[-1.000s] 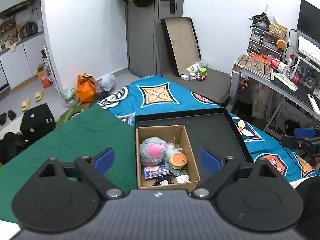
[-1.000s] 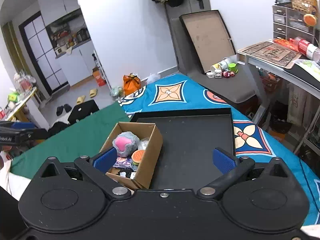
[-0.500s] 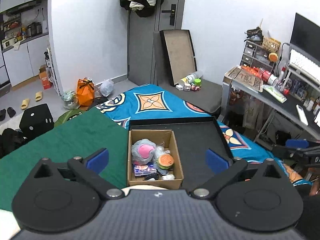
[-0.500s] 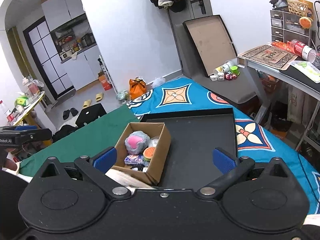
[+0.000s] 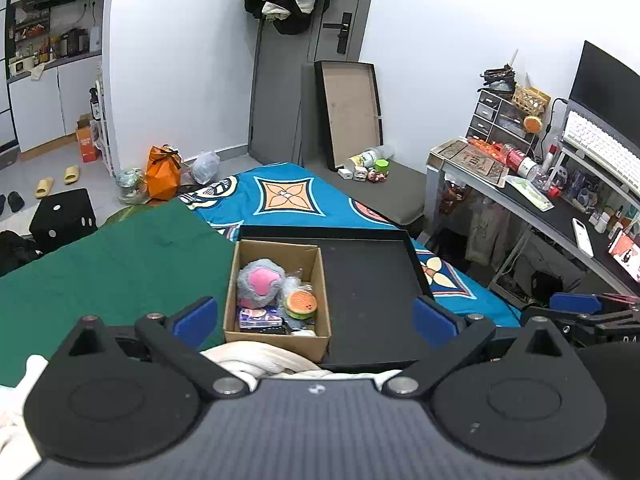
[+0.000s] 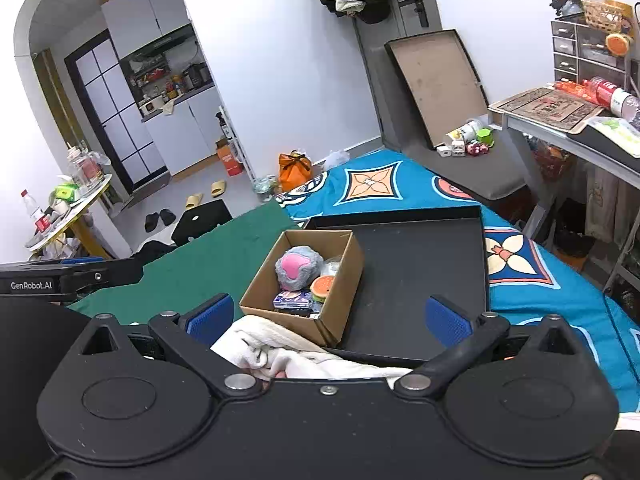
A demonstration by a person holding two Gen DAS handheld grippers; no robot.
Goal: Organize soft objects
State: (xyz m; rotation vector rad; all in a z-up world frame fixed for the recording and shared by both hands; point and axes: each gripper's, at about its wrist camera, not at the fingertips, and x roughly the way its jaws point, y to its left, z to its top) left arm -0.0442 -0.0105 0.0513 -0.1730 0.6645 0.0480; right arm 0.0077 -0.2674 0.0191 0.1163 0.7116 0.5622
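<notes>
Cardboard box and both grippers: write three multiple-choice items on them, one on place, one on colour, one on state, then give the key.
1. Where does the cardboard box stand?
A. On the green cloth
B. In the left part of the black tray
C. On the desk

2. What colour is the patch on the grey plush toy in the box?
A. Pink
B. Yellow
C. Green

3. How do the jaws of the left gripper and the right gripper stand?
A. Both shut on a toy
B. Left shut, right open
C. Both open and holding nothing

Key:
1 B, the box sits inside the tray's rim, at its left side.
2 A, a pink patch shows on top of the grey fur.
3 C, each pair of blue pads is spread wide with nothing between them.
</notes>
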